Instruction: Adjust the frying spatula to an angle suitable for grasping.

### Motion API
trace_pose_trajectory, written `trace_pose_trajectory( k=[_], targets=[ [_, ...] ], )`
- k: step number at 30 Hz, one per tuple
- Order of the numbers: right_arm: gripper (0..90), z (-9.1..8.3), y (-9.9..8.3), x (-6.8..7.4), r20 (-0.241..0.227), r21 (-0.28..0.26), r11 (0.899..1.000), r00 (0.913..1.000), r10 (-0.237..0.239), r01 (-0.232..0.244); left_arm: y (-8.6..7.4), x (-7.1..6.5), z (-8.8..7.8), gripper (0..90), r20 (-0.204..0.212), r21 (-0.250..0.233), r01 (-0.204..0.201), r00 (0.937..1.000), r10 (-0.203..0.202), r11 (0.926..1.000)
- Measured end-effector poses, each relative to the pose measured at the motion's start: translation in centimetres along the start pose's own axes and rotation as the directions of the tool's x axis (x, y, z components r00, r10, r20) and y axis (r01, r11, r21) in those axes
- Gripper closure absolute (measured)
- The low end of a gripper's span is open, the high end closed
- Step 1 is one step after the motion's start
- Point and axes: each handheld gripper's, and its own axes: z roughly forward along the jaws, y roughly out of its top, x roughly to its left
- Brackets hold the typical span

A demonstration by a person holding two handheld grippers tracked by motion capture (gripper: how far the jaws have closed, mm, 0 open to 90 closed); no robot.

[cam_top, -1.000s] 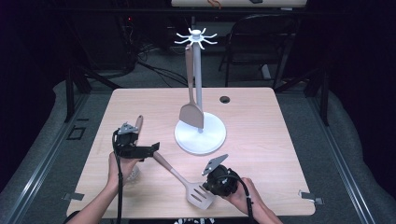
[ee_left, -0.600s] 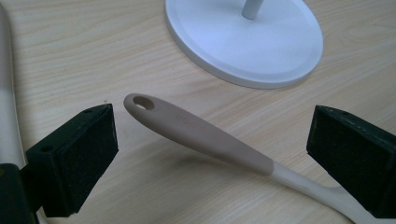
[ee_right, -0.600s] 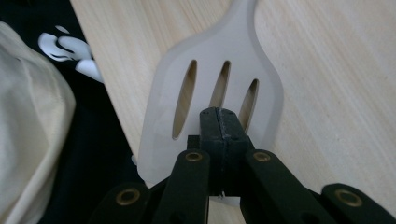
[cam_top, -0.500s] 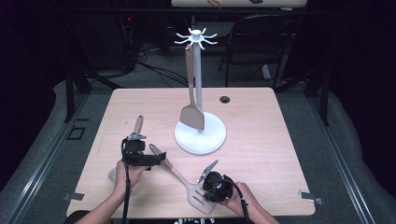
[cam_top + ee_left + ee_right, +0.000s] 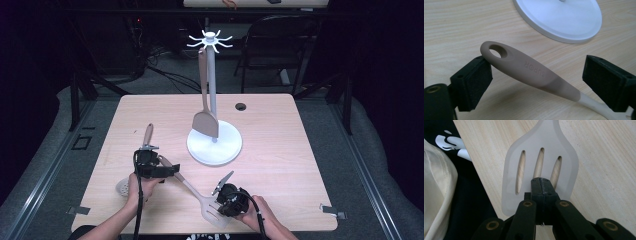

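Observation:
A slotted spatula lies flat on the wooden table [image 5: 280, 150], its taupe handle [image 5: 169, 166] [image 5: 524, 66] pointing up-left and its pale blade [image 5: 211, 210] [image 5: 539, 152] near the front edge. My left gripper [image 5: 167, 168] [image 5: 541, 77] straddles the handle's holed end with its jaws wide. They have just been closing. One pad [image 5: 474, 82] sits against the handle's tip and the other stands apart. My right gripper [image 5: 220, 206] [image 5: 541, 183] is shut with nothing between its jaws, its tips over the blade's slots.
A white hook stand [image 5: 215, 145] rises at the table's middle with a taupe spatula [image 5: 205, 125] hanging on it. A second utensil with a brown handle [image 5: 147, 135] and a perforated head [image 5: 124, 186] lies under my left hand. A chair [image 5: 280, 45] stands behind the table.
Both grippers came down and toward the front edge. The left one settled around the spatula's handle end and the right one onto the blade.

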Motion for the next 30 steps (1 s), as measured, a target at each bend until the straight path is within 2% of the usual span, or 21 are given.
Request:
trace_pose_trajectory(
  k=[3,5,8,10,11,14,16,17,18,21,22,30],
  targets=[
    [90.0,0.1,-0.1,0.0,-0.009,-0.01,1.0,0.9999,0.009,-0.009,-0.2,0.1,0.6,15.8,0.017,0.012,0.033,0.9993,-0.033,0.9994],
    [90.0,0.0,0.0,0.0,-0.003,-0.001,1.0,1.0,0.001,-0.001,-0.4,-0.1,0.9,20.5,0.011,0.023,0.029,0.9995,-0.03,0.9993],
    [90.0,0.1,-0.1,-0.1,-0.012,-0.01,1.0,0.9999,0.006,-0.006,-0.4,-0.3,1.2,21.2,-0.001,0.026,0.018,0.9998,-0.018,0.9995],
    [90.0,0.0,0.0,-0.2,-0.013,0.003,1.0,0.9999,-0.001,0.001,-0.4,-0.3,1.2,23.0,-0.007,0.024,0.016,0.9999,-0.015,0.9996],
    [90.0,0.1,0.0,-0.1,-0.03,-0.019,1.0,0.9994,0.015,-0.016,-0.4,-0.2,1.2,30.2,-0.014,0.021,0.019,0.9997,-0.019,0.9996],
    [90.0,0.1,0.0,-0.2,-0.016,-0.003,1.0,0.9999,-0.002,0.002,-0.4,0.1,1.1,34.4,-0.002,0.016,0.033,0.9995,-0.033,0.9993],
    [90.0,0.0,0.1,-0.2,-0.015,0.006,1.0,0.9999,-0.006,0.006,-0.4,0.2,1.1,35.9,0.01,0.006,0.036,0.9993,-0.036,0.9993],
    [90.0,0.1,0.0,-0.2,-0.037,-0.014,1.0,0.9992,0.017,-0.018,-0.4,0.2,1.1,36.6,0.016,0.002,0.036,0.9992,-0.036,0.9994],
    [90.0,0.0,0.0,-0.4,-0.026,0.002,1.0,0.9996,0.01,-0.01,-0.4,0.3,1.1,37.2,0.024,0.001,0.043,0.9988,-0.043,0.9991],
    [90.0,0.1,0.0,-0.4,-0.041,-0.01,1.0,0.9988,0.026,-0.027,-0.5,0.4,1.0,40.0,0.044,-0.01,0.059,0.9973,-0.059,0.9982],
    [90.0,0.0,0.0,-0.5,-0.032,0.003,1.0,0.9994,0.013,-0.013,-0.5,0.4,0.9,40.9,0.048,-0.021,0.064,0.9968,-0.063,0.9977],
    [81.1,-0.1,0.2,-0.4,-0.073,-0.005,0.999,0.9968,0.033,-0.033,-0.3,-0.3,0.0,44.8,0.061,-0.093,0.028,0.9979,-0.022,0.9953]
  ],
)
